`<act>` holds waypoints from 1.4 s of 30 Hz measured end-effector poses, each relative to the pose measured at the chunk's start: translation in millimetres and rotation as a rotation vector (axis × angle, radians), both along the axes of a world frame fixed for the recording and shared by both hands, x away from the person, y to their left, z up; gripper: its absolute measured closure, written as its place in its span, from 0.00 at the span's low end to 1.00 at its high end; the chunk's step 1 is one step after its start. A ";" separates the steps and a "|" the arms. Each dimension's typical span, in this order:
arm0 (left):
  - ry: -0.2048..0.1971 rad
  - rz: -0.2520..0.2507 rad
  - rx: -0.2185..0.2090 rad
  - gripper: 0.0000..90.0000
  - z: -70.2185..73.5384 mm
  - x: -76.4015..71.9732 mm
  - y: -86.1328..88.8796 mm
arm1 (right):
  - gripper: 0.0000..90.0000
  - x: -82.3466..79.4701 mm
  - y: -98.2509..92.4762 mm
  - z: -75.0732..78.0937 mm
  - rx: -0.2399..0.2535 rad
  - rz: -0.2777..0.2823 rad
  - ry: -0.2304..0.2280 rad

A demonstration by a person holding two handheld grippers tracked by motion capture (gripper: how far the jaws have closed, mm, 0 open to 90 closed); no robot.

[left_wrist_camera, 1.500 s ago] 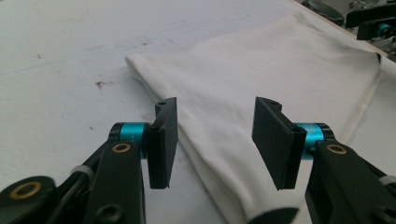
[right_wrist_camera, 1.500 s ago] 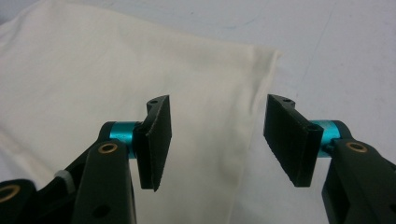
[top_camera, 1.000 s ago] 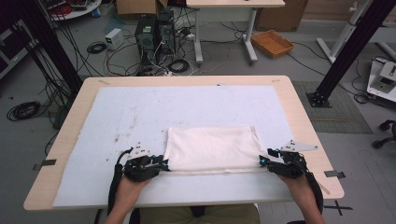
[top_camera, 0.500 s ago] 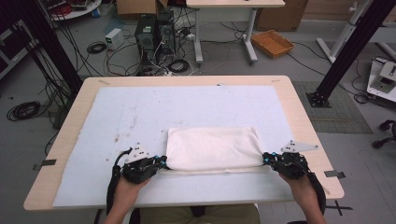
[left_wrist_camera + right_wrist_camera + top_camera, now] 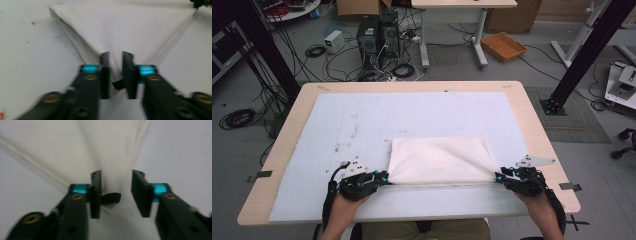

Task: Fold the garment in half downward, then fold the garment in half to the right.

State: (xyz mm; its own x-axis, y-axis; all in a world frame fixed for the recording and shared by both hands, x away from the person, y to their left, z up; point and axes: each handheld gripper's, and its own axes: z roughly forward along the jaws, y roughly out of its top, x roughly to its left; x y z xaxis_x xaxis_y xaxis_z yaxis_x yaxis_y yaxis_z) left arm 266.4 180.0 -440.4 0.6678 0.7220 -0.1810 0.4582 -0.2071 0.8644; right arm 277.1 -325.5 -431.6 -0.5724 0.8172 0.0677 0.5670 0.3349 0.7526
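Note:
A folded cream cloth [image 5: 439, 160] lies flat on the pale mat, near the table's front edge. My left gripper [image 5: 384, 177] is at the cloth's near left corner. In the left gripper view the cloth's corner [image 5: 125, 27] lies in the narrow gap between the jaws of the left gripper [image 5: 115, 56], which have just been opening. My right gripper [image 5: 498, 176] is at the near right corner. Its jaws have also just been opening. In the right gripper view the right gripper [image 5: 116, 176] stands apart around the cloth's tip [image 5: 75, 147], with its pads off the fabric.
The pale mat [image 5: 362, 120] covers most of the wooden table [image 5: 282, 165] and is stained at the middle left. Beyond the table's far edge, the floor holds computer towers [image 5: 377, 35], cables and an orange tray [image 5: 503, 46].
Both hands stay at the cloth's near corners and the cloth lies in the same place. Nothing else has visibly moved.

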 end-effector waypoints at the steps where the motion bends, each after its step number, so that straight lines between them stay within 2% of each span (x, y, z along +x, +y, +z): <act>1: -0.018 0.009 -0.015 0.57 0.7 0.6 2.2 | 0.51 -0.1 -1.8 1.1 0.017 -0.012 -0.023; 3: -0.060 0.036 -0.022 0.42 1.6 1.1 5.7 | 0.36 -0.3 -5.4 2.3 0.030 -0.053 -0.071; 6: -0.098 0.075 -0.037 0.30 2.2 2.5 10.2 | 0.26 1.3 -10.9 3.9 0.042 -0.085 -0.155; 7: -0.110 0.080 -0.041 0.29 2.6 3.0 11.3 | 0.23 2.3 -12.5 5.2 0.051 -0.102 -0.179; 10: -0.147 0.093 -0.052 0.28 3.9 4.2 14.4 | 0.23 5.7 -17.0 11.1 0.085 -0.119 -0.236; 12: -0.156 0.100 -0.055 0.27 4.8 6.0 16.0 | 0.22 9.2 -18.1 13.6 0.096 -0.129 -0.257; 18: -0.189 0.108 -0.056 0.27 7.0 10.7 23.0 | 0.22 17.8 -16.0 16.3 0.098 -0.093 -0.241; 21: -0.189 0.115 -0.046 0.28 8.7 9.5 26.9 | 0.22 18.2 -15.3 16.2 0.091 -0.073 -0.235; 23: -0.190 0.122 -0.062 0.28 9.7 8.3 29.3 | 0.22 17.8 -15.7 16.2 0.087 -0.068 -0.237; 28: -0.193 0.132 -0.061 0.27 9.7 8.4 32.2 | 0.22 17.1 -19.3 15.7 0.091 -0.067 -0.234; 30: -0.188 0.133 -0.068 0.28 9.4 9.8 31.4 | 0.22 16.7 -20.8 15.1 0.092 -0.074 -0.230; 35: -0.169 0.113 -0.048 0.27 8.3 9.5 26.0 | 0.22 14.9 -21.8 14.9 0.097 -0.076 -0.229; 38: -0.155 0.100 -0.039 0.28 7.1 9.3 22.2 | 0.20 14.3 -21.4 16.2 0.116 -0.088 -0.235; 42: -0.134 0.099 -0.038 0.27 6.4 9.7 19.8 | 0.20 14.5 -19.8 16.1 0.111 -0.087 -0.233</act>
